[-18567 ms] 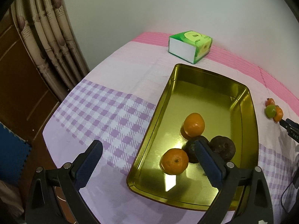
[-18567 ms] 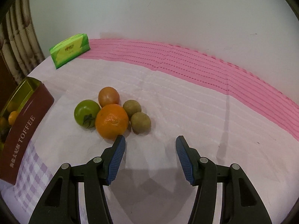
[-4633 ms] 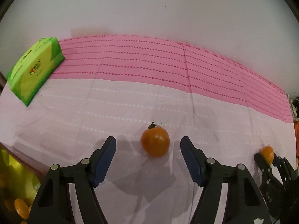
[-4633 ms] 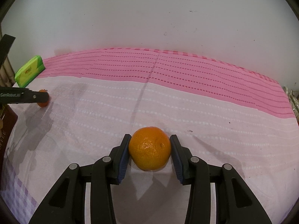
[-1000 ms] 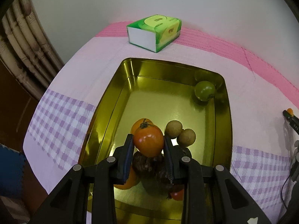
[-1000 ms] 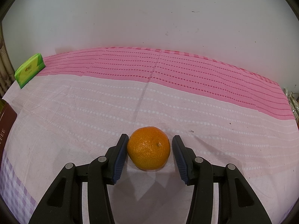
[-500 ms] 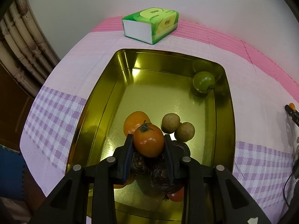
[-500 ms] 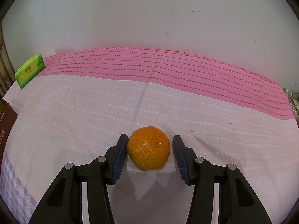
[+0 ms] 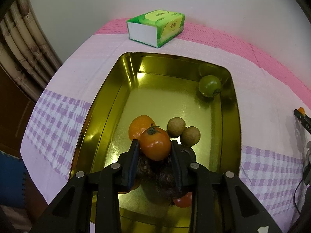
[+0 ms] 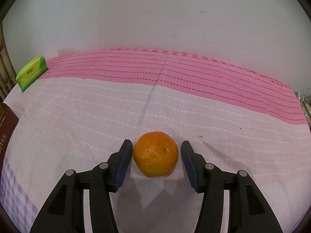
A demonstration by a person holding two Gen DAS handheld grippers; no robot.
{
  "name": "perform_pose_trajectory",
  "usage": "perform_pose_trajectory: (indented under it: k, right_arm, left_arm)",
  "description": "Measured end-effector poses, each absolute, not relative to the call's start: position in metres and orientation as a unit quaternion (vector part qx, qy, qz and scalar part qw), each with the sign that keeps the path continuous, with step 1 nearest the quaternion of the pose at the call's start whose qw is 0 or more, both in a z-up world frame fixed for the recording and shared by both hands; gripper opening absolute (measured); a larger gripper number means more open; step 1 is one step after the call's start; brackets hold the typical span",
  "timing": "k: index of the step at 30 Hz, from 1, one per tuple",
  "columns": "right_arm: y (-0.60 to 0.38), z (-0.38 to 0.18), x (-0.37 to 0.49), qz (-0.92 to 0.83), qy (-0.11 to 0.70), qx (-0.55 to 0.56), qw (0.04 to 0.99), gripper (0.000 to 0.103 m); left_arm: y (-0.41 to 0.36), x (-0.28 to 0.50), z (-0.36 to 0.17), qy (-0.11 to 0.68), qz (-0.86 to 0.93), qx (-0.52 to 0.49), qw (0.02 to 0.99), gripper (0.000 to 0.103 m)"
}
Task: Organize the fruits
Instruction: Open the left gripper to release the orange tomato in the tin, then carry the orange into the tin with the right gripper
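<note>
Plain white wall (image 10: 155,19) behind my table; beige patterned curtain (image 9: 25,44) upper left; dark brown wood furniture (image 9: 11,104) at left edge; blue floor mat (image 9: 9,180) lower left.

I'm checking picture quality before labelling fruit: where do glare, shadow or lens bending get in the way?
Left wrist view: bright glare on the gold tray floor and a highlight on the tomato in the left tool; the dark fruit beneath sits in shadow, hard to identify. Right wrist view: even light, soft shadow beneath the orange; the pink stripe curves from lens bending.
</note>
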State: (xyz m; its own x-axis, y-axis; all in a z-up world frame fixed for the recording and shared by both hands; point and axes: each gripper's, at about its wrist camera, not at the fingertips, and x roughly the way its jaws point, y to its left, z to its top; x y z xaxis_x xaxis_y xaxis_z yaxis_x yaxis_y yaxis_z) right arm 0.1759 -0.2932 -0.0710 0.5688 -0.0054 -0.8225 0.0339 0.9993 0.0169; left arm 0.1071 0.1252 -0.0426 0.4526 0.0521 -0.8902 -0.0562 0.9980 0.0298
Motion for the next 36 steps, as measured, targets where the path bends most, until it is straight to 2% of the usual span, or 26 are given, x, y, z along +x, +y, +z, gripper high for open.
perform_pose_trajectory:
  k: [3,24,27,34,36]
  right_arm:
    - [-0.293,-0.071,0.174,-0.012,0.464,0.016,0.885,0.056]
    - [-0.292,-0.071,0.174,-0.012,0.470,0.018,0.882,0.061]
    - [-0.293,-0.070,0.173,-0.012,0.468,0.019,0.883,0.056]
    - [-0.290,-0.070,0.171,-0.017,0.468,0.023,0.883,0.041]
    - [-0.291,-0.070,0.171,-0.019,0.468,0.029,0.883,0.041]
  left_arm:
    - [0.126,0.105,-0.038,0.520,0.036,0.001,0.853,0.036]
    - [0.151,0.077,-0.012,0.494,0.059,0.001,0.867,0.040]
    - [0.156,0.073,-0.009,0.489,0.066,0.001,0.870,0.052]
    - [0.164,0.067,-0.008,0.485,0.076,-0.001,0.871,0.059]
    - [0.165,0.066,-0.009,0.485,0.078,-0.003,0.871,0.059]
